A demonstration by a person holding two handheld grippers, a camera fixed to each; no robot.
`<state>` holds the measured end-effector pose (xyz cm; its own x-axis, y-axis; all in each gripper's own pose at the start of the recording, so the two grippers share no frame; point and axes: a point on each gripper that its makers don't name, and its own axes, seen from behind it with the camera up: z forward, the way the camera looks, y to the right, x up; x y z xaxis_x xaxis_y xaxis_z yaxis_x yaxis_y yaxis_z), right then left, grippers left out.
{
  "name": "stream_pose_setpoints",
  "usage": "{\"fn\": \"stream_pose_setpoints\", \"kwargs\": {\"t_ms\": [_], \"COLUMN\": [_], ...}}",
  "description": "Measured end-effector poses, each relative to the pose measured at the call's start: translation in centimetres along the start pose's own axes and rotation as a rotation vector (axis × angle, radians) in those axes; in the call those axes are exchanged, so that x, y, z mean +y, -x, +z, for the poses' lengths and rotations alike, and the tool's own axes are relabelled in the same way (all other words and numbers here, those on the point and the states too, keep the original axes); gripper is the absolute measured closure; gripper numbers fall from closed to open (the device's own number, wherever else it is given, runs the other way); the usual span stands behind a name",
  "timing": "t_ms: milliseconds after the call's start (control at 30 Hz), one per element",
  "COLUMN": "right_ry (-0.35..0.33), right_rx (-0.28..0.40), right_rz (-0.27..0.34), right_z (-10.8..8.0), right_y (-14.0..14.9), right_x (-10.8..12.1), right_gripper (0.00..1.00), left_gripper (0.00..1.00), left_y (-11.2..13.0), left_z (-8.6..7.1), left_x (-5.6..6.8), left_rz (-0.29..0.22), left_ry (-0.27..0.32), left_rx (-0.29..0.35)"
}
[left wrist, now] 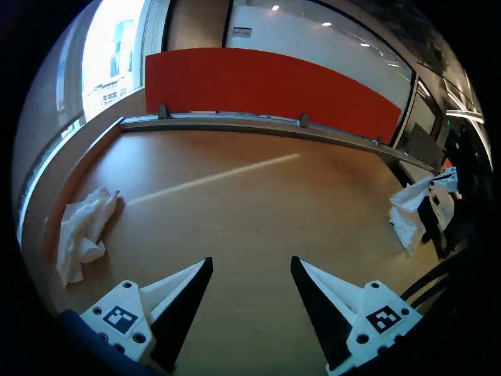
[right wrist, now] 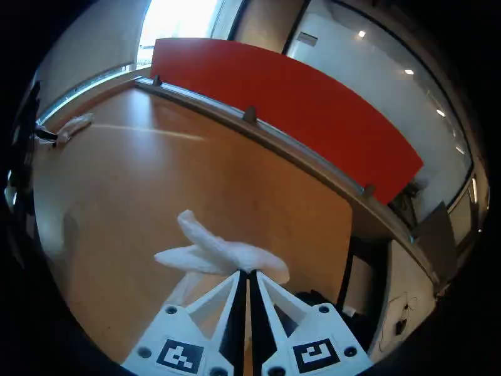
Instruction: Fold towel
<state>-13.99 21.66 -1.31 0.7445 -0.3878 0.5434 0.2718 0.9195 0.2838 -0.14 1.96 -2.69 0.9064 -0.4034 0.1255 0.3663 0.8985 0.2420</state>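
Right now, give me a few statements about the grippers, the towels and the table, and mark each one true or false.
1. The left gripper is open with nothing between its fingers. True.
2. The right gripper holds nothing. False: it is shut on a white towel.
3. A second, crumpled towel lies on the wooden table. True.
4. The panel behind the table is blue. False: it is red.
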Motion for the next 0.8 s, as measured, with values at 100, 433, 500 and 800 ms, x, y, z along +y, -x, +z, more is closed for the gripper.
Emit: {"fn": "stream_pose_setpoints", "kwargs": {"t_ms": [100,433,500,800], "right_ry": [0.007,0.031,0.035,0.052], "right_rx": [-0.028,-0.088,-0.096,-0.147], "right_rz": [0.006,0.065,0.074,0.138], "right_z": [-0.4,-0.8,-0.9,-0.4], "right_y": [2.0,6.9,7.6,11.6], "right_x": [-0.4,-1.2,-1.3,-1.7], "right_gripper": [0.97,0.97,0.97,0.97], "left_gripper": [0.08,0.08,0.08,0.08], "left_y": [0.2,0.6,0.7,0.7], "left_z": [0.0,-0.2,-0.2,-0.5], "left_x": [0.2,0.5,0.4,0.1], "left_rz": [0.002,0.014,0.015,0.022], "left_ry": [0.005,0.012,0.011,0.004], "left_rx": [-0.002,-0.008,-0.008,-0.009]}}
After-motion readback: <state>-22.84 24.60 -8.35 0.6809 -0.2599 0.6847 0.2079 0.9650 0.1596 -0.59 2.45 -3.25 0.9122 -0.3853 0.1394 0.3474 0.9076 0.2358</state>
